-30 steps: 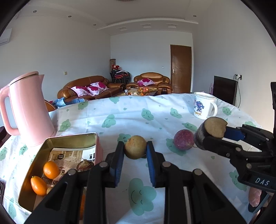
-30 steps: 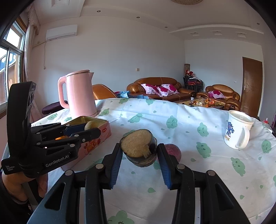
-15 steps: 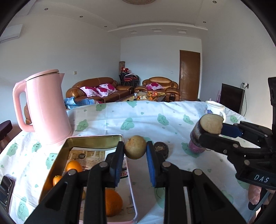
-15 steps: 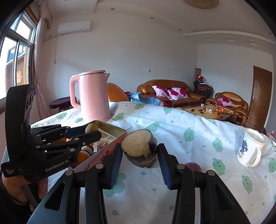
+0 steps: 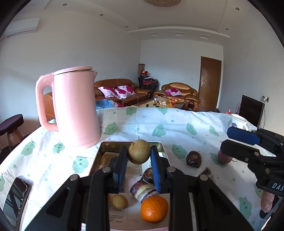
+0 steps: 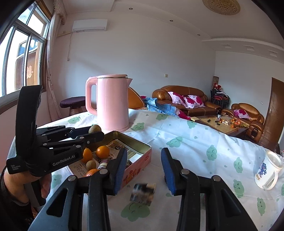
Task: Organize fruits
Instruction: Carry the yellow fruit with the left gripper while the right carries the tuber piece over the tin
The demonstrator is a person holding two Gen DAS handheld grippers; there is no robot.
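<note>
Released a moment ago, the cut fruit [image 6: 143,192] now drops blurred below the right gripper [image 6: 143,168], fingers wide, short of the tin [image 5: 99,156] at its 10 o'clock, while the left gripper [image 5: 139,160] clamps a brown fruit [image 5: 139,154] over it.

White walls [image 6: 159,58] and a stepped white ceiling [image 5: 124,16] with small recessed spotlights enclose a bright living room. At far left a tall window [image 6: 23,58] lets in daylight, a curtain [image 6: 53,71] hanging beside it and an air conditioner [image 6: 89,25] mounted high on the wall. Brown leather sofas [image 5: 115,88] with pink floral cushions [image 5: 117,91] sit at the far side around a low coffee table [image 5: 163,103] (cluttered with small items). A brown wooden door [image 5: 210,81] stands at far right, a dark screen [image 5: 251,110] nearer.
</note>
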